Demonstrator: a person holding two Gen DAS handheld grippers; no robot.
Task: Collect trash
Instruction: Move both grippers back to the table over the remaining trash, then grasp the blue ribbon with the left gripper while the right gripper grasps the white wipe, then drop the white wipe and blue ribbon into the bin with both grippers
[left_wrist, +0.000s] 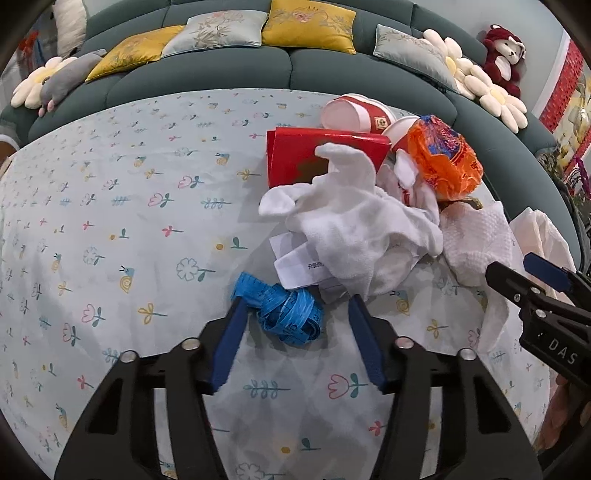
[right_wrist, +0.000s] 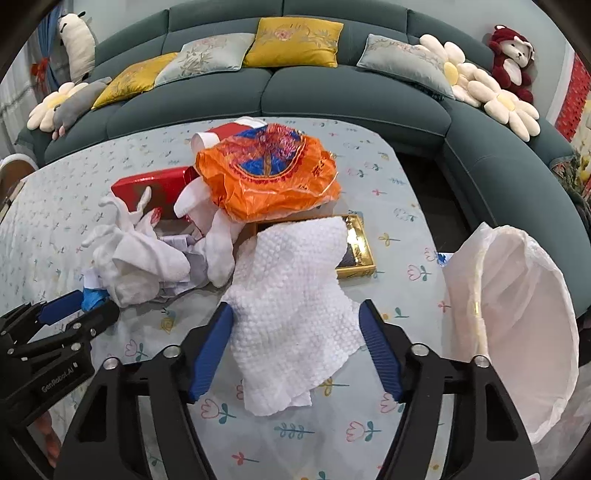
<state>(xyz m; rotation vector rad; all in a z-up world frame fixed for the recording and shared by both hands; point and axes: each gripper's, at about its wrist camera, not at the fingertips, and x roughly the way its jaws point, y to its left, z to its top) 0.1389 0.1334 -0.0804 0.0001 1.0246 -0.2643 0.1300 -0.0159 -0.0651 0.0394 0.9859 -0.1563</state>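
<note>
1. Two grippers over cluttered bench (left_wrist: 110, 221), pick-up step.
2. Left gripper (left_wrist: 295, 306) fingers half-wide around blue tape measure (left_wrist: 288, 314), not clamped.
3. Right gripper (right_wrist: 295, 314) fingers half-wide astride white paper towel (right_wrist: 291, 295), unclamped.
4. Next: close both, carry to white bag (right_wrist: 517, 314) at right.

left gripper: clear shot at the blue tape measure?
Probably yes. The blue tape measure lies bare on the tablecloth, already between the left gripper's open fingers, against one of them. Nothing covers it.
</note>
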